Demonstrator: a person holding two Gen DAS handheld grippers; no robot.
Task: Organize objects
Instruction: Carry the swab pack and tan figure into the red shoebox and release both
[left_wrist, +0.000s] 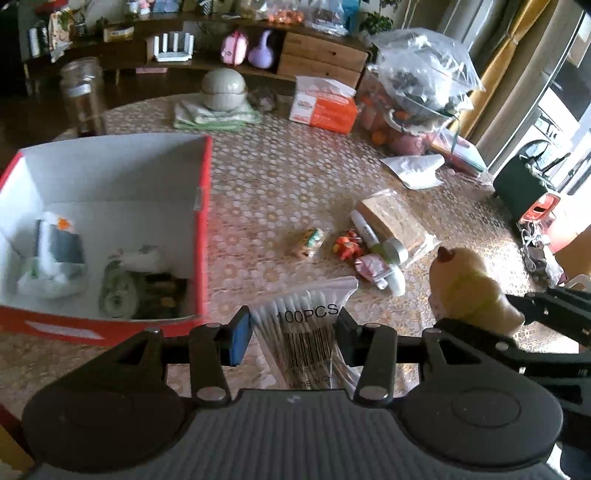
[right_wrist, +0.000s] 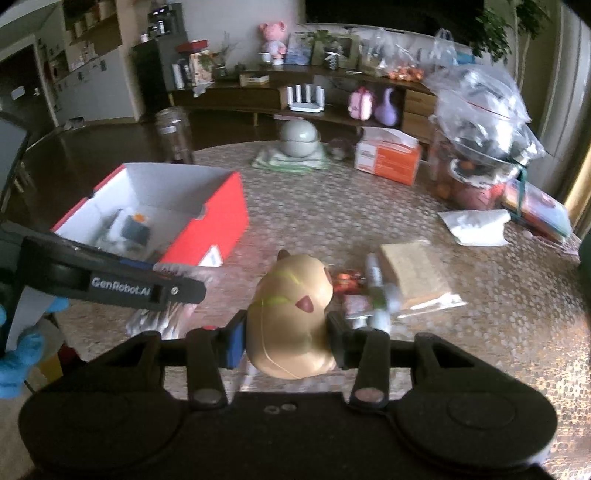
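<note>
1. Left wrist view: the left gripper sits low over the table, pointing forward, its jaws closed part-way onto a clear bag of cotton swabs printed "100PCS", which stands between the pads.
2. The red box lies just left of this gripper, open-topped; the things inside it are blurred, only a white-and-grey packet can be made out.
3. At the right edge, the right gripper reaches in with a tan animal toy; most of the gripper's body is cut off by the frame.
4. Ahead lies a small pile: a marker, a cork-coloured packet and small wrapped bits too soft to name.
5. Right wrist view: the right gripper is held level above the table, jaws pressed on both flanks of the toy, which hides the table just ahead.
6. The left gripper crosses at left, covering part of the red box and most of the swab bag. A blue-gloved hand is cut off at the edge.
</note>
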